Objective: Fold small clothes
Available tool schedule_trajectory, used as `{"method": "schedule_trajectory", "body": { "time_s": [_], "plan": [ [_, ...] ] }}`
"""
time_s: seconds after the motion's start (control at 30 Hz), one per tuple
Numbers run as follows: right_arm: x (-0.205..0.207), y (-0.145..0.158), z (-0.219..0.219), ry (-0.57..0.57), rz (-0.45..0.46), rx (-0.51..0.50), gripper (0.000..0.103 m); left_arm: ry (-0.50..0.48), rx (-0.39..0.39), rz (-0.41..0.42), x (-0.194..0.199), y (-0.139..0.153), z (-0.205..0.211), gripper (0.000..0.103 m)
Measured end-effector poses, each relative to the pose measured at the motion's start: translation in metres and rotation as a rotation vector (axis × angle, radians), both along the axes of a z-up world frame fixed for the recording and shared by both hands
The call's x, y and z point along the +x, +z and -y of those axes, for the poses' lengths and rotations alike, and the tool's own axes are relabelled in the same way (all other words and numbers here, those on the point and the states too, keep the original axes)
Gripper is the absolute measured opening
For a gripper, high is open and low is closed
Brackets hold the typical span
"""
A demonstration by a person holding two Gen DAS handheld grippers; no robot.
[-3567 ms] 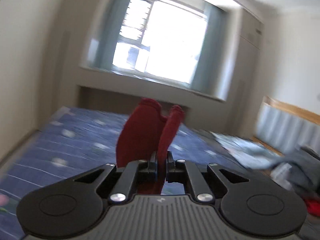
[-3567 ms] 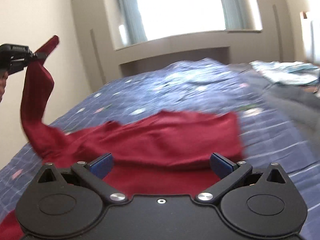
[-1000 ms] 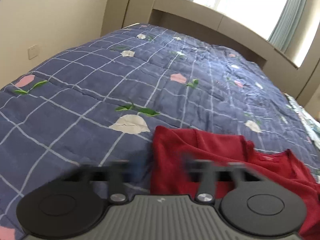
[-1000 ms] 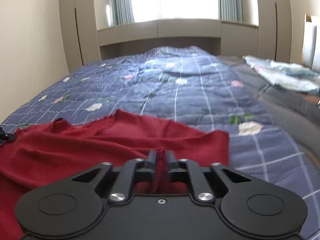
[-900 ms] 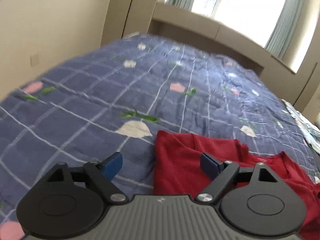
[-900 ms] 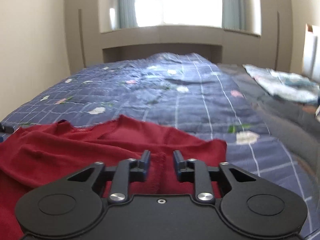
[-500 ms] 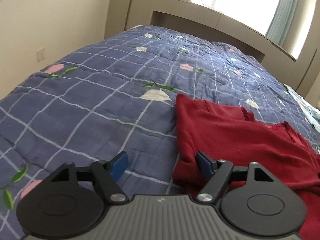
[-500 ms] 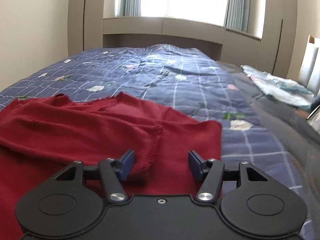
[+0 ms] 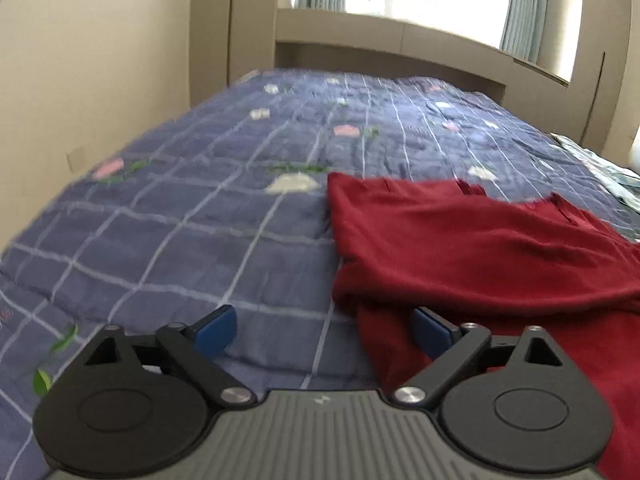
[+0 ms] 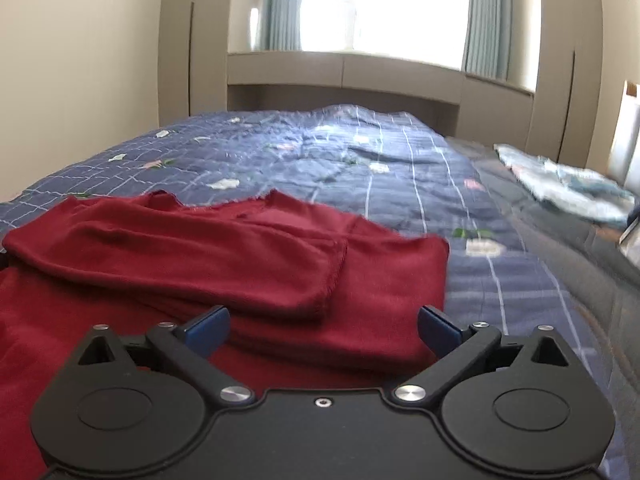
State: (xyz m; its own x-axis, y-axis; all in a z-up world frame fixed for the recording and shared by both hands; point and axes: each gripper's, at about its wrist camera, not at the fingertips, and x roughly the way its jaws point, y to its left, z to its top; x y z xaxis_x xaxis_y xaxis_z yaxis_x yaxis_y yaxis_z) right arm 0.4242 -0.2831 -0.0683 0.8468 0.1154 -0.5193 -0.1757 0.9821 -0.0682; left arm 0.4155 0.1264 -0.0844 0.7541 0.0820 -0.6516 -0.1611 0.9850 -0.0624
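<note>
A dark red long-sleeved top [image 9: 480, 248] lies flat on the blue checked quilt [image 9: 200, 220], a sleeve folded across its body. In the right wrist view the top [image 10: 200, 264] fills the left and middle, the folded sleeve's cuff [image 10: 332, 276] near centre. My left gripper [image 9: 324, 330] is open and empty, just above the quilt at the top's left edge. My right gripper [image 10: 324, 330] is open and empty, low over the top's lower right part.
The quilt [image 10: 400, 160] covers a bed running back to a window alcove [image 10: 344, 76]. A beige wall [image 9: 80, 80] borders the bed's left side. A pale crumpled cloth [image 10: 560, 184] and grey bedding [image 10: 568, 264] lie at the right.
Both grippers have let go of the top and opened wide. Both have drawn back from it, and the folded sleeve now lies flat on the body.
</note>
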Motion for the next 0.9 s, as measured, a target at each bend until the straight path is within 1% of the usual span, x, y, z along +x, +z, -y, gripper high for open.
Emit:
{"method": "schedule_trajectory", "body": {
  "time_s": [0.07, 0.1, 0.17, 0.23, 0.27, 0.33, 0.4, 0.47, 0.5, 0.53, 0.6, 0.67, 0.7, 0.77, 0.83, 0.9],
  "plan": [
    [0.009, 0.003, -0.002, -0.017, 0.015, 0.005, 0.101, 0.05, 0.006, 0.028, 0.003, 0.002, 0.004, 0.091],
    [0.014, 0.003, -0.003, -0.035, 0.018, 0.004, 0.101, 0.082, 0.012, 0.042, 0.005, 0.002, 0.005, 0.089],
    [0.028, -0.001, -0.004, -0.088, 0.013, -0.013, 0.102, 0.123, 0.039, 0.07, 0.006, -0.001, 0.007, 0.089],
    [0.042, -0.01, -0.004, -0.159, -0.044, -0.061, 0.102, 0.149, 0.069, 0.059, 0.006, -0.008, 0.008, 0.088],
    [0.047, -0.015, -0.002, -0.183, -0.072, -0.079, 0.102, 0.16, 0.061, 0.049, 0.006, -0.011, 0.007, 0.088],
    [0.047, -0.02, 0.005, -0.186, -0.078, -0.035, 0.102, 0.184, 0.011, 0.031, 0.005, -0.014, 0.001, 0.09],
    [0.046, -0.019, 0.011, -0.197, -0.08, -0.013, 0.102, 0.185, -0.015, 0.022, 0.003, -0.012, -0.003, 0.092],
    [0.04, -0.013, 0.014, -0.205, -0.058, 0.006, 0.102, 0.153, -0.041, -0.002, -0.001, -0.01, -0.006, 0.096],
    [0.036, -0.009, 0.015, -0.196, -0.04, 0.021, 0.102, 0.132, -0.062, -0.001, -0.008, -0.007, -0.007, 0.098],
    [0.03, -0.006, 0.017, -0.18, -0.021, 0.039, 0.102, 0.124, -0.076, 0.011, -0.015, -0.005, -0.008, 0.099],
    [0.025, -0.004, 0.018, -0.153, -0.006, 0.048, 0.102, 0.137, -0.105, 0.076, -0.036, 0.0, -0.012, 0.102],
    [0.027, -0.009, 0.015, -0.142, -0.035, 0.018, 0.102, 0.161, -0.147, 0.157, -0.056, 0.004, -0.015, 0.103],
    [0.029, -0.012, 0.012, -0.148, -0.058, 0.0, 0.102, 0.165, -0.165, 0.177, -0.058, 0.006, -0.016, 0.102],
    [0.034, -0.019, 0.012, -0.151, -0.091, -0.002, 0.102, 0.165, -0.191, 0.197, -0.054, 0.01, -0.017, 0.103],
    [0.034, -0.019, 0.014, -0.154, -0.092, 0.01, 0.102, 0.17, -0.194, 0.199, -0.038, 0.013, -0.014, 0.103],
    [0.034, -0.019, 0.014, -0.154, -0.092, 0.01, 0.102, 0.162, -0.236, 0.21, -0.021, 0.01, -0.014, 0.103]
  ]
}}
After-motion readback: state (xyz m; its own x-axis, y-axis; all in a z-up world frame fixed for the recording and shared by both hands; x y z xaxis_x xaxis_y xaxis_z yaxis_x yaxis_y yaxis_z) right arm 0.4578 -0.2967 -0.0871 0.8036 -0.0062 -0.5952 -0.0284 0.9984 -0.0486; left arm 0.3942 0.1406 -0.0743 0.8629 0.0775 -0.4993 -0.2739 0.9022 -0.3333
